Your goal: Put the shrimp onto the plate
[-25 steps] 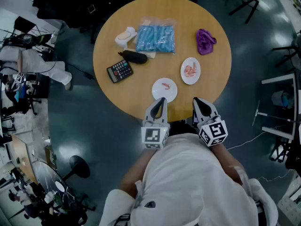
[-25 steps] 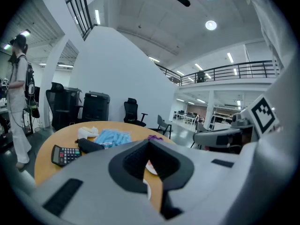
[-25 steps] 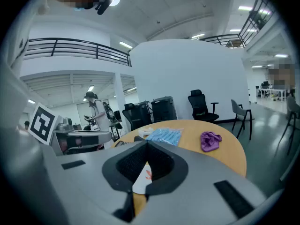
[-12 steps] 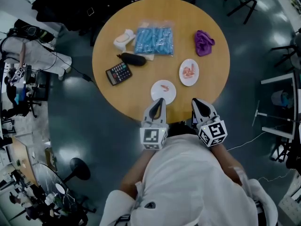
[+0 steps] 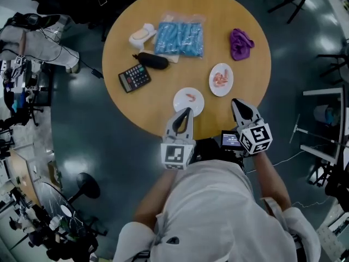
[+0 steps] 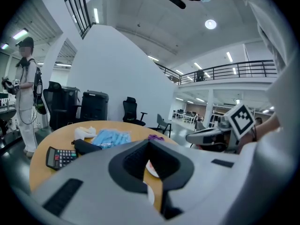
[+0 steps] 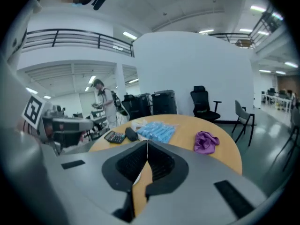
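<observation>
Two hand-held grippers hang at the near edge of the round tabletop (image 5: 218, 15), each with its jaws pressed together and nothing between them. The left hand-held gripper (image 5: 185, 114) points at the near plate (image 5: 180, 98), and the right hand-held gripper (image 5: 239, 106) is just near of the right plate (image 5: 223, 91). One pink shrimp (image 5: 191, 97) lies on the near plate; a small heap of shrimp (image 5: 220, 78) sits on the right plate. Judging by that, the step in hand is to fetch another from the heap: open the right jaws first, come down over a single curled body, and pinch it lightly across its thick middle, since it looks soft and likely to slip. Both plates are small, white, shallow and smooth-looking; the tabletop is pale matt wood
</observation>
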The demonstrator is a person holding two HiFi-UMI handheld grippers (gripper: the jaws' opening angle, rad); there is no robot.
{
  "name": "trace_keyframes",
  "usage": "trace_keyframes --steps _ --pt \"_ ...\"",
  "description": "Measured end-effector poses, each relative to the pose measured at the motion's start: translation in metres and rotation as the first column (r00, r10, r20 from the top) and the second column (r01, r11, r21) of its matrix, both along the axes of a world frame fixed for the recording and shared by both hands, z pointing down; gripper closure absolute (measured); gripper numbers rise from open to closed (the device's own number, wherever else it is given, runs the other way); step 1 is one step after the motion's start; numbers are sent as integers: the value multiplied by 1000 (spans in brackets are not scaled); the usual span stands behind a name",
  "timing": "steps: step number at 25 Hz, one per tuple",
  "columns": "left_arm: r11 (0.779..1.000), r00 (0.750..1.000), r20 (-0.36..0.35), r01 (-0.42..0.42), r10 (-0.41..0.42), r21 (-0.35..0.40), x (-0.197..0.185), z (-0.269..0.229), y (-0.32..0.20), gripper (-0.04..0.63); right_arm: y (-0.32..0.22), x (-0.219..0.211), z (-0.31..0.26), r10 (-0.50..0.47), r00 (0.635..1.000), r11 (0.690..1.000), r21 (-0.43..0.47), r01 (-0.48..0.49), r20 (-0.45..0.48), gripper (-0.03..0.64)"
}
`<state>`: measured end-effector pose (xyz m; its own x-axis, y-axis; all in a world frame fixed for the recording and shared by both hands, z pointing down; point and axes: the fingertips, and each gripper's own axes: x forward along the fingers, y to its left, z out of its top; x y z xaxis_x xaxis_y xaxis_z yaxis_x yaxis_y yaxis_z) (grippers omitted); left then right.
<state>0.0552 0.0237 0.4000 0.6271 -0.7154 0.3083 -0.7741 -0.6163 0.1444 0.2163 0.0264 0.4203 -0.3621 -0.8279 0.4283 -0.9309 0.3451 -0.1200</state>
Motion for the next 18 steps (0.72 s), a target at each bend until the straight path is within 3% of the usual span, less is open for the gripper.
trace_keyframes --steps 4,8,11,15,18 --pt "1000 1000 -8 -12 12 -28 7 15 -9 588 -33 17 72 -191 963 975 -145 166 -188 599" --pt "998 1000 -9 -28 27 -61 13 36 -11 588 -53 23 152 -393 881 894 -334 300 -262 597" --pt "995 999 -9 -35 34 -88 17 47 -8 588 -61 23 185 -536 765 821 -431 375 -356 595" --pt "994 999 0 -50 50 -100 17 61 -4 588 -72 17 206 -674 568 734 -515 443 -472 586" --pt "992 999 -6 -43 42 -115 15 65 -2 588 -73 14 221 -737 468 674 -581 456 -488 559"
